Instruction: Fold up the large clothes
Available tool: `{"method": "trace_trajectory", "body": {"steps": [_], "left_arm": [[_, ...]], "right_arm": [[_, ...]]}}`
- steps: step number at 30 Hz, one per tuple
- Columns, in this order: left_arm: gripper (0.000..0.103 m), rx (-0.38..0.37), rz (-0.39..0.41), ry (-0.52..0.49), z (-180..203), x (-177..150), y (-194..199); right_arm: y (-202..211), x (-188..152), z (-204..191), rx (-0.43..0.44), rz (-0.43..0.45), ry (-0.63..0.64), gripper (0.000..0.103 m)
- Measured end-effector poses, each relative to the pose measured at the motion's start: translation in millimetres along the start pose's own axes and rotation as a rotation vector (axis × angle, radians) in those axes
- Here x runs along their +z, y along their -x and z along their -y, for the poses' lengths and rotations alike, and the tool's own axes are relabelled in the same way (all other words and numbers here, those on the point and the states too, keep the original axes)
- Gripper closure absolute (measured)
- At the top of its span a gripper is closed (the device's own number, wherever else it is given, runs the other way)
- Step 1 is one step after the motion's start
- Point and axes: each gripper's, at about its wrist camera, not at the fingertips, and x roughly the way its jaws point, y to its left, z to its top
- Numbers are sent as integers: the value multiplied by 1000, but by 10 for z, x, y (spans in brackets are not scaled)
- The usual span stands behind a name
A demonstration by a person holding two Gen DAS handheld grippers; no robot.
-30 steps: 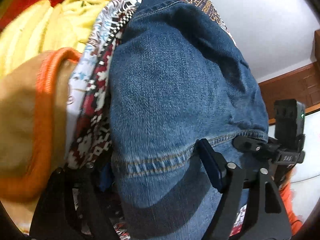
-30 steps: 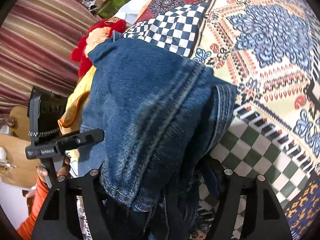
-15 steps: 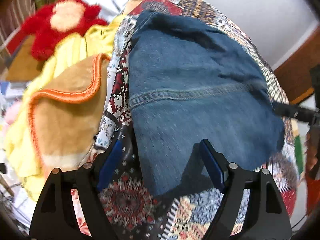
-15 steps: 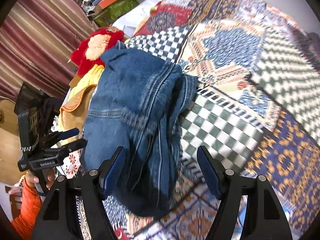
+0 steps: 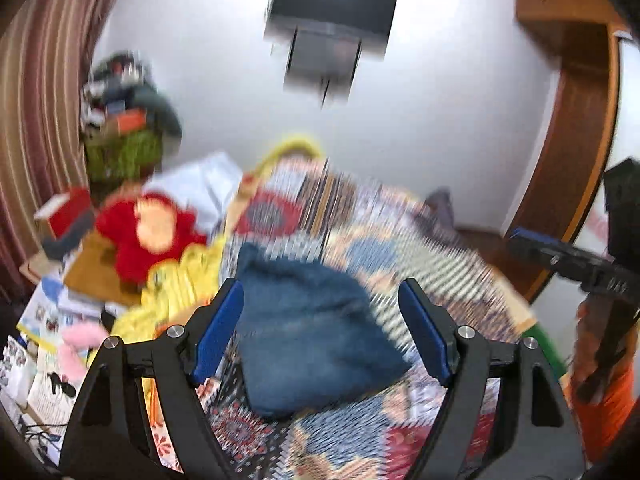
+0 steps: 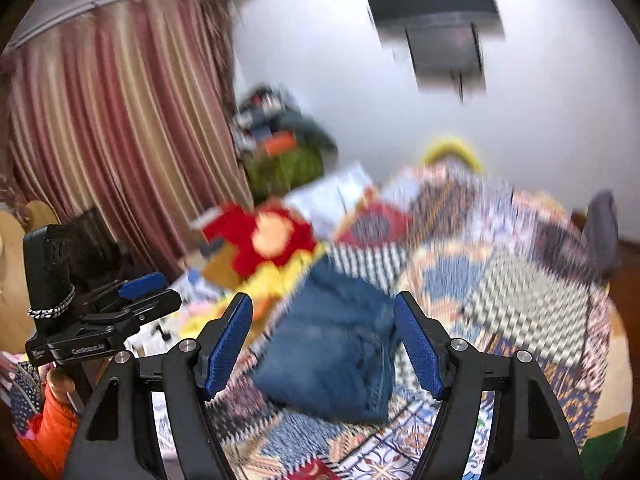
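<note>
The folded blue jeans (image 5: 312,332) lie in a compact bundle on the patchwork bedspread (image 5: 432,264); they also show in the right wrist view (image 6: 336,356). My left gripper (image 5: 324,336) is open and empty, held above and short of the jeans. My right gripper (image 6: 326,340) is open and empty too, pulled back above the jeans. Each gripper shows in the other's view, the right one at the right edge (image 5: 568,256) and the left one at the left edge (image 6: 104,320). Both views are blurred by motion.
A red plush toy (image 5: 148,232) and a yellow blanket (image 5: 180,280) lie left of the jeans. A striped curtain (image 6: 120,128) hangs at the left. A dark wall-mounted box (image 5: 332,28) sits high on the white wall. A wooden door frame (image 5: 580,140) stands at the right.
Both grippers have let go of the jeans, opened, and pulled up and back from the bed. The jeans now rest folded on the bedspread, and the views tilt up to the wall.
</note>
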Motion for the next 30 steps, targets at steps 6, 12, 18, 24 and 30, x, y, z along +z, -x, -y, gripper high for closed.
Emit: {"method": "trace_trajectory", "body": {"steps": [6,12,18,24,30], "left_arm": [[23,15,230,-24,299,50,822],[23,92,315,-64,451,-169,1156],[7,160,368,-96,567,-373,1280],[0,173,350,-102,618,-480,1295],[0,160,324,-87,608,-531,1241]], "right_arm": [[818,-17,-492,-33,215,63,32],[1245,-258,-839,-98,327,81,32],[1319,-490,-1060,-193,321,118,20],[1461,-628,-1165,-294,366,135,0],[1483,-629,-1159,-294,356,123,0]]}}
